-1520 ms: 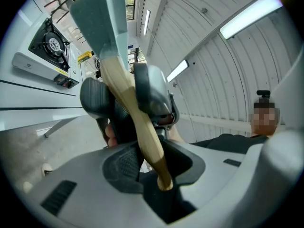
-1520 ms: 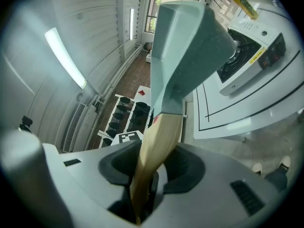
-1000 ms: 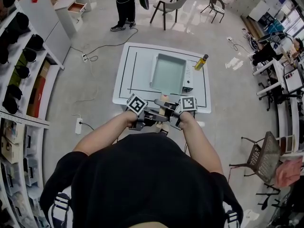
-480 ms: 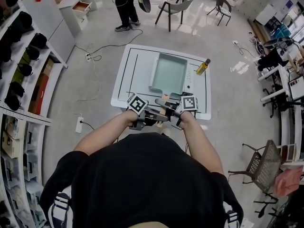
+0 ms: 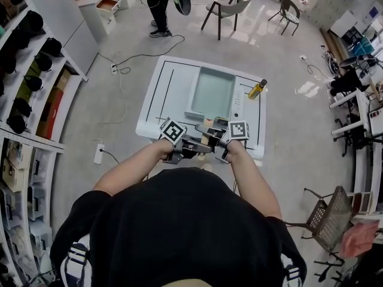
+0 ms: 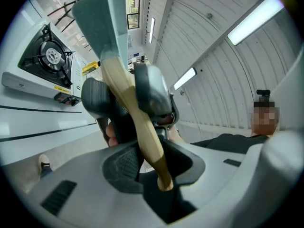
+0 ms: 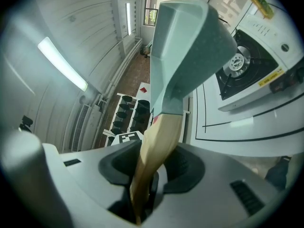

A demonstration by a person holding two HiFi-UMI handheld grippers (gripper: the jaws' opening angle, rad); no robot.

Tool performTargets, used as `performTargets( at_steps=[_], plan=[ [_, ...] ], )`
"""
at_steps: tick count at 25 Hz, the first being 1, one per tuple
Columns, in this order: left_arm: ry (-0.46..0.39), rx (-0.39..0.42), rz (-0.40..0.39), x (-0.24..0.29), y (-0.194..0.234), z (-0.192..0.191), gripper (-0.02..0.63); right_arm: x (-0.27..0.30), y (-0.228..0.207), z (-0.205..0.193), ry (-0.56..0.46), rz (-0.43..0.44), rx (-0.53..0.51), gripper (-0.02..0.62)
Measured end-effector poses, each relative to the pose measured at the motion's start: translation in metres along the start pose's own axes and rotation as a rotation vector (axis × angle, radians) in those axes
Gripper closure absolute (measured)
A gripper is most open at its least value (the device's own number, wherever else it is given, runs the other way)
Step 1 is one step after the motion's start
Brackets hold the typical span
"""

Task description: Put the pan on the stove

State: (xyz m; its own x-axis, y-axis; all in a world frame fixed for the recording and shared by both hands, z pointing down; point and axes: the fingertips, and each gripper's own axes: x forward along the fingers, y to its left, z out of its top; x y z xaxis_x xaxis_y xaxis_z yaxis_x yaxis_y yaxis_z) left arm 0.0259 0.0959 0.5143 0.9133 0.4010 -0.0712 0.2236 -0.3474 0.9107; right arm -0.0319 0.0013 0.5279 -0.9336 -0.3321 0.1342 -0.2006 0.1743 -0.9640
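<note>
A rectangular grey-green pan [image 5: 212, 92] with a wooden handle [image 5: 206, 135] hangs over the gas stove [image 5: 238, 104] on the white table [image 5: 161, 94]. Both grippers are shut on the handle: the left gripper [image 5: 190, 145] from the left, the right gripper [image 5: 215, 142] from the right. In the left gripper view the handle [image 6: 137, 127] runs out from between the jaws of the left gripper [image 6: 154, 164] to the pan [image 6: 102, 23], with the burner [image 6: 50, 56] beside it. The right gripper view shows the handle [image 7: 156, 151] clamped in the right gripper [image 7: 151, 172], the pan [image 7: 185, 46] and the burner [image 7: 235, 63].
A bottle of yellow oil [image 5: 257, 89] lies on the table right of the stove. A person [image 5: 158, 5] stands beyond the table, near chairs [image 5: 224, 11]. Shelves [image 5: 24, 70] line the left side. Cables [image 5: 128, 58] and a power strip [image 5: 99, 153] lie on the floor.
The person has stepped forward with the pan held in both grippers. The table and stove have come nearer in the head view, and the pan now covers the stove.
</note>
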Motion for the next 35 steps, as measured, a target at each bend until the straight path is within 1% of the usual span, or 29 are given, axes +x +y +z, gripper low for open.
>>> performTargets(
  at_steps=[3,7,13,17,20,23,27,30,35],
  plan=[
    [-0.004,0.011,-0.001,0.006,0.008,0.01,0.479,-0.006,-0.004,0.009,0.012,0.003,0.0,0.457],
    [-0.01,-0.012,0.005,0.014,0.016,0.023,0.48,-0.015,-0.012,0.023,0.018,0.002,0.021,0.457],
    [-0.021,-0.012,0.01,0.018,0.031,0.043,0.48,-0.02,-0.024,0.044,0.033,0.005,0.002,0.457],
    [-0.037,-0.026,0.025,0.018,0.041,0.058,0.48,-0.019,-0.03,0.059,0.047,0.012,0.019,0.457],
    [-0.044,-0.034,0.029,0.019,0.046,0.065,0.479,-0.019,-0.034,0.067,0.068,0.026,-0.025,0.457],
    [-0.055,-0.043,0.033,0.022,0.052,0.071,0.479,-0.021,-0.038,0.07,0.079,0.022,0.019,0.457],
    [-0.069,-0.036,0.041,0.024,0.058,0.083,0.479,-0.024,-0.041,0.082,0.094,0.026,0.009,0.456],
    [-0.073,-0.033,0.048,0.027,0.061,0.087,0.477,-0.026,-0.043,0.085,0.1,0.031,0.024,0.456],
    [-0.09,-0.049,0.059,0.034,0.068,0.1,0.477,-0.033,-0.049,0.097,0.113,0.039,0.026,0.456]
  ],
)
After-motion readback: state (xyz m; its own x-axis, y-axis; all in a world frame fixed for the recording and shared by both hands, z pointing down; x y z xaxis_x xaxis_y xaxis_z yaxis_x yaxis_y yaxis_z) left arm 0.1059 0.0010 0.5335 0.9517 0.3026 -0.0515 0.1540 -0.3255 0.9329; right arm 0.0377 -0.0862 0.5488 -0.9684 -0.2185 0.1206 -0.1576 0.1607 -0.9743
